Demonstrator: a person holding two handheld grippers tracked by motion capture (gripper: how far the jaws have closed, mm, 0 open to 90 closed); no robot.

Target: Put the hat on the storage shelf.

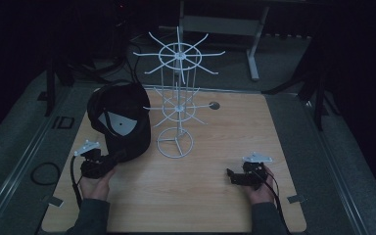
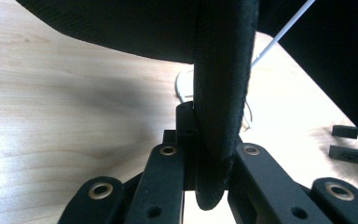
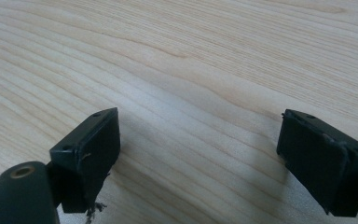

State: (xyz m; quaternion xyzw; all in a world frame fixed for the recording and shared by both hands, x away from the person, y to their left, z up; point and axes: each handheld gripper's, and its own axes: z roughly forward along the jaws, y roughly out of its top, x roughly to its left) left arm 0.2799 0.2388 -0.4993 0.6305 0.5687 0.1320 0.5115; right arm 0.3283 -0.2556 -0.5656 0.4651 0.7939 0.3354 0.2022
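Left gripper [image 1: 111,160] clamped on cap [image 1: 122,120] brim near tabletop [image 1: 200,196] left edge; white rack [image 1: 178,98] just right, nearer than wide-open right gripper [image 1: 231,176].

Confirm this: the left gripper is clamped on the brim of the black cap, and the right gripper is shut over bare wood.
Not quite. The right gripper is open, as the right gripper view shows. The left gripper is indeed clamped on the brim of the black cap.

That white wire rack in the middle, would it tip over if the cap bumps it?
Probably yes. The white wire rack stands tall on a small ring foot, so it looks top-heavy. Its thin wire suggests little weight, so a nudge from the black cap in the left gripper might slide or topple it.
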